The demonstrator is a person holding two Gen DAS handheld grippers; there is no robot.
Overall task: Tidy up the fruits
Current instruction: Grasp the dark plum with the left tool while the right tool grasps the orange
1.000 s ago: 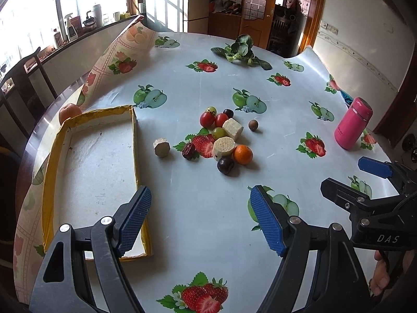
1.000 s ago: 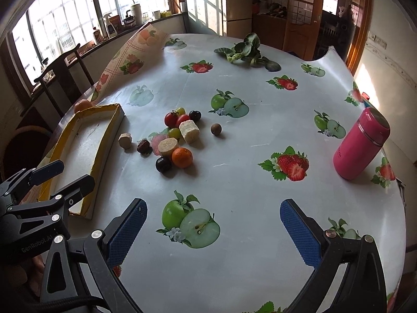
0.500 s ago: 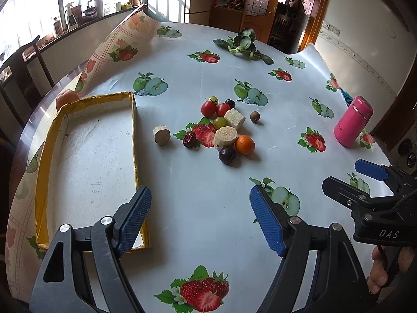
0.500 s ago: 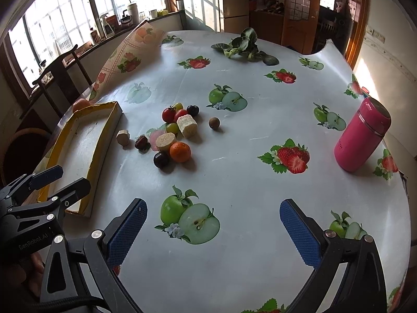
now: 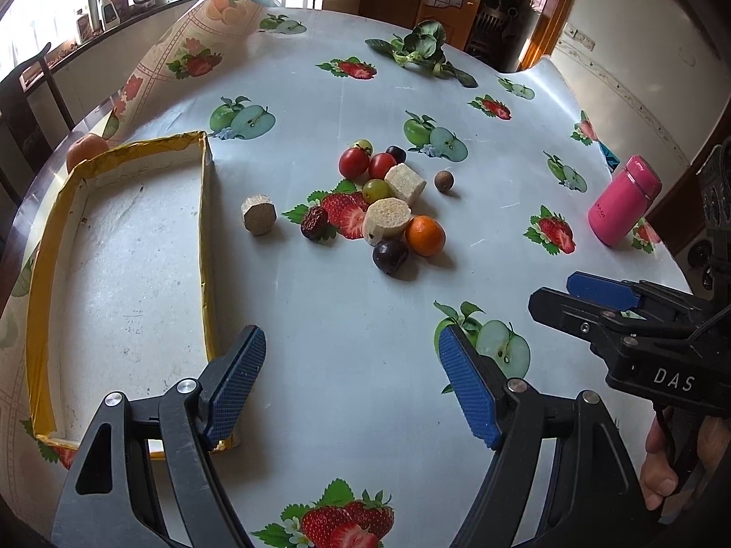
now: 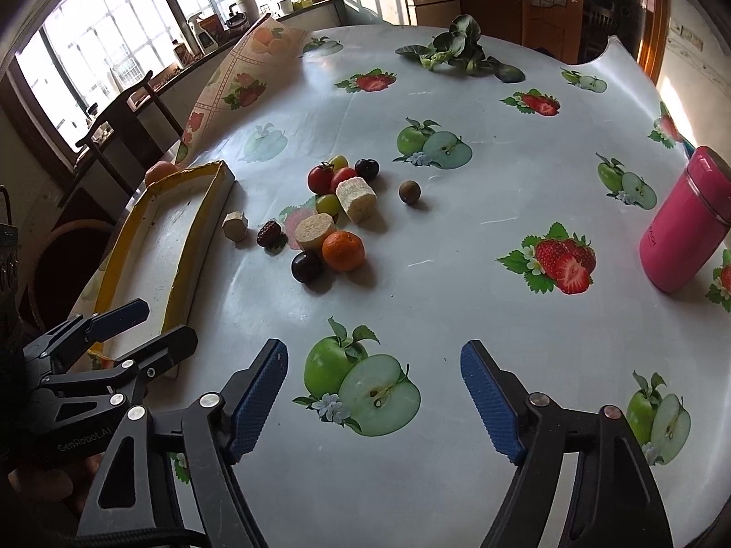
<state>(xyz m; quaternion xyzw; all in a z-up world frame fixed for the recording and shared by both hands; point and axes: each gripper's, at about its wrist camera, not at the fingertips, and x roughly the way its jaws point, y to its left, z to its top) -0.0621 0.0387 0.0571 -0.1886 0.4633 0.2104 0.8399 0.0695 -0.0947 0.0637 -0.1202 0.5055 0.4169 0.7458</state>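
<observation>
A cluster of fruit lies mid-table: an orange (image 5: 425, 235) (image 6: 343, 251), a dark plum (image 5: 389, 255), two red tomatoes (image 5: 354, 160), a green grape (image 5: 377, 189), a red date (image 5: 314, 223), a brown round fruit (image 5: 444, 181) and three pale cut chunks (image 5: 387, 222). Left of them lies a shallow tray with a yellow rim (image 5: 203, 210), nothing in it. My left gripper (image 5: 352, 379) hangs open near the tray's front corner, well short of the fruit. My right gripper (image 6: 374, 388) hovers over a printed apple; its jaws are closing with nothing between them.
A pink bottle (image 5: 623, 201) stands at the right edge. Leafy greens (image 5: 422, 48) lie at the far side. An orange-red fruit (image 5: 87, 148) sits beyond the tray's far corner. The tablecloth curls up at the far left, with a chair (image 6: 119, 114) behind it.
Both grippers have sunk toward the table and tipped downward, so the fruit sits higher in both views. The right gripper's jaws have narrowed. No fruit has moved.
</observation>
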